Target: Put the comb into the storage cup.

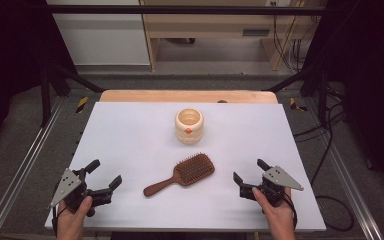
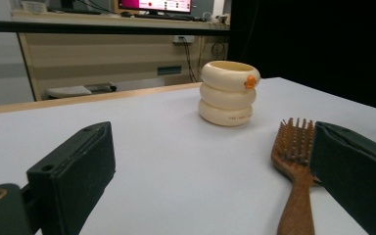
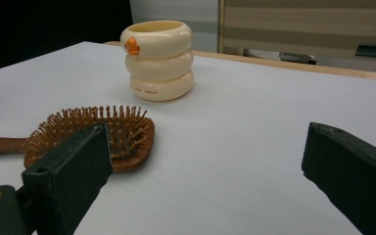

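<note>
Lay flat near the middle of the white table (image 1: 130, 130), bristles up: a wooden paddle hairbrush (image 1: 182, 174), long axis running from the handle end at about 8 o'clock to the broad oval head at about 2 o'clock. Sat between the two claws, handle tip pointing toward the left gripper (image 1: 104, 180), head turned toward the right gripper (image 1: 250, 171). Seemed about equally near to both, apart from each, untouched. Stood spread wide, both sets of jaws, pinching nothing, each held low over the near edge by a hand. From the left claw, found the brush at roughly 2 o'clock; from the right claw, at roughly 10 o'clock. Judged the slim handle the easier grasp, so the left side the likelier to close across it. Reddish-brown wood, smooth on the handle, dense stiff pins on the head. Further off at 12 o'clock, well apart from the brush, stood a cream cup (image 1: 189, 126) shaped like three stacked rings, glossy, open-topped, with a small orange mark.
</note>
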Demonstrator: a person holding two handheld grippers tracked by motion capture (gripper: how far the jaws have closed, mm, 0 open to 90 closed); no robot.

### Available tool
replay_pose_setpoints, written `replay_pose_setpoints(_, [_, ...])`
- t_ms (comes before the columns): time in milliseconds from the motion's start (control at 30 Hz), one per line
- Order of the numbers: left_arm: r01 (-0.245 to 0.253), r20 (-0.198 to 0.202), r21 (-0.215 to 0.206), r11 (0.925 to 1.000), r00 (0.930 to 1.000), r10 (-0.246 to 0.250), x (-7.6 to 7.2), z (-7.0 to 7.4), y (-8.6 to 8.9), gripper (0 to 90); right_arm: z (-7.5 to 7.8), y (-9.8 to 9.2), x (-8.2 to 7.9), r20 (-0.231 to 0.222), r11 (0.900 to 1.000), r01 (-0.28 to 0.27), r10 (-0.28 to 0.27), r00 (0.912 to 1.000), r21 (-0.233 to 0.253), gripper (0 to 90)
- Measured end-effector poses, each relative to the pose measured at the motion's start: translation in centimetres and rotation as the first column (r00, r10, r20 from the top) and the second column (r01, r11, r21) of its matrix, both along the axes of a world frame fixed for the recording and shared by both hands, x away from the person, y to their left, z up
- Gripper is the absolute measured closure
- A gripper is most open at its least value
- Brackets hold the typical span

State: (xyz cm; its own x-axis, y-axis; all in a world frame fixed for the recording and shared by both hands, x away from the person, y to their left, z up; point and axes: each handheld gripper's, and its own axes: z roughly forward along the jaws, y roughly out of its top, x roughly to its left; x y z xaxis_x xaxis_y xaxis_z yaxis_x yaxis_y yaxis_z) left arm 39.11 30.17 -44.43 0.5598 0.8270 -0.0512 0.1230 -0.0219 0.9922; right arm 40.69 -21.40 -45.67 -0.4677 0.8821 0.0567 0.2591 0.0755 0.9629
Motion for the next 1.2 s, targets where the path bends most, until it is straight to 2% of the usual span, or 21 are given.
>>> replay_pose_setpoints(33, [-0.011, 0.013, 0.001, 0.9999, 0.9998, 0.011, 0.0, 0.1, 0.1, 3.3, -0.1, 0.0, 0.0, -0.006, 1.0, 0.008, -0.008, 0.9999, -0.002, 4.5])
replay_pose_setpoints(167, [-0.022, 0.023, -0.008, 0.9997, 0.9995, 0.022, -0.1, 0.2, 0.3, 3.3, -0.1, 0.0, 0.0, -0.012, 1.0, 0.016, -0.016, 0.9998, -0.004, 4.6])
replay_pose_setpoints(533, [-0.042, 0.035, -0.032, 0.9986, 0.9985, 0.043, -0.1, 0.2, 0.9, 3.3, -0.1, 0.7, 0.1, -0.042, 0.999, 0.038, -0.038, 0.9984, 0.004, 8.6])
replay_pose_setpoints(667, [-0.05, 0.035, -0.035, 0.9981, 0.9981, 0.051, -0.1, 0.2, 1.1, 3.3, 0.0, 1.5, 0.3, -0.107, 0.999, 0.028, -0.03, 0.9939, -0.019, 19.2])
replay_pose_setpoints(733, [-0.052, 0.033, -0.033, 0.9981, 0.998, 0.053, -0.1, 0.1, 1.1, 3.3, 0.1, 1.9, 0.4, -0.129, 0.999, 0.015, -0.019, 0.9914, -0.032, 29.1])
replay_pose_setpoints(800, [-0.053, 0.032, -0.035, 0.998, 0.998, 0.054, -0.1, 0.1, 1.1, 3.3, 0.2, 2.1, 0.5, -0.141, 0.999, 0.004, -0.009, 0.9899, -0.037, 31.8])
replay_pose_setpoints(833, [-0.055, 0.03, -0.034, 0.9979, 0.998, 0.056, -0.1, 0.0, 1.1, 3.3, 0.4, 2.7, 0.8, -0.166, 0.998, -0.016, 0.004, 0.9861, -0.067, 40.8])
replay_pose_setpoints(900, [-0.057, 0.027, -0.032, 0.9979, 0.998, 0.058, -0.1, 0.0, 1.2, 3.3, 0.7, 3.2, 1.4, -0.191, 0.993, -0.031, 0.009, 0.9815, -0.117, 50.5])
replay_pose_setpoints(933, [-0.057, 0.027, -0.032, 0.9979, 0.998, 0.058, -0.1, 0.0, 1.2, 3.3, 0.7, 3.2, 1.4, -0.191, 0.993, -0.031, 0.009, 0.9815, -0.117, 50.5])
replay_pose_setpoints(967, [-0.058, 0.029, -0.033, 0.9977, 0.9978, 0.059, -0.1, 0.0, 1.2, 3.3, 1.0, 3.5, 2.0, -0.209, 0.987, -0.047, 0.015, 0.9778, -0.15, 59.8])
replay_pose_setpoints(1000, [-0.058, 0.029, -0.033, 0.9977, 0.9978, 0.059, -0.1, 0.0, 1.2, 3.3, 1.0, 3.5, 2.0, -0.209, 0.987, -0.047, 0.015, 0.9778, -0.15, 59.8])
replay_pose_setpoints(1033, [-0.058, 0.031, -0.034, 0.9977, 0.9978, 0.059, -0.1, 0.1, 1.2, 3.3, 1.5, 3.7, 2.9, -0.215, 0.985, -0.064, 0.029, 0.9761, -0.159, 63.7])
replay_pose_setpoints(1067, [-0.06, 0.032, -0.033, 0.9977, 0.9976, 0.061, -0.2, 0.1, 1.2, 3.3, 1.7, 3.8, 3.4, -0.21, 0.983, -0.068, 0.031, 0.9773, -0.172, 71.9])
replay_pose_setpoints(1133, [-0.062, 0.03, -0.033, 0.9976, 0.9976, 0.063, -0.2, 0.1, 1.3, 3.3, 2.0, 3.8, 3.8, -0.212, 0.981, -0.072, 0.032, 0.9768, -0.182, 74.7])
replay_pose_setpoints(1200, [-0.063, 0.034, -0.028, 0.9976, 0.9974, 0.064, -0.1, 0.1, 1.4, 3.3, 2.5, 4.1, 5.0, -0.232, 0.978, -0.099, 0.054, 0.9712, -0.184, 84.1])
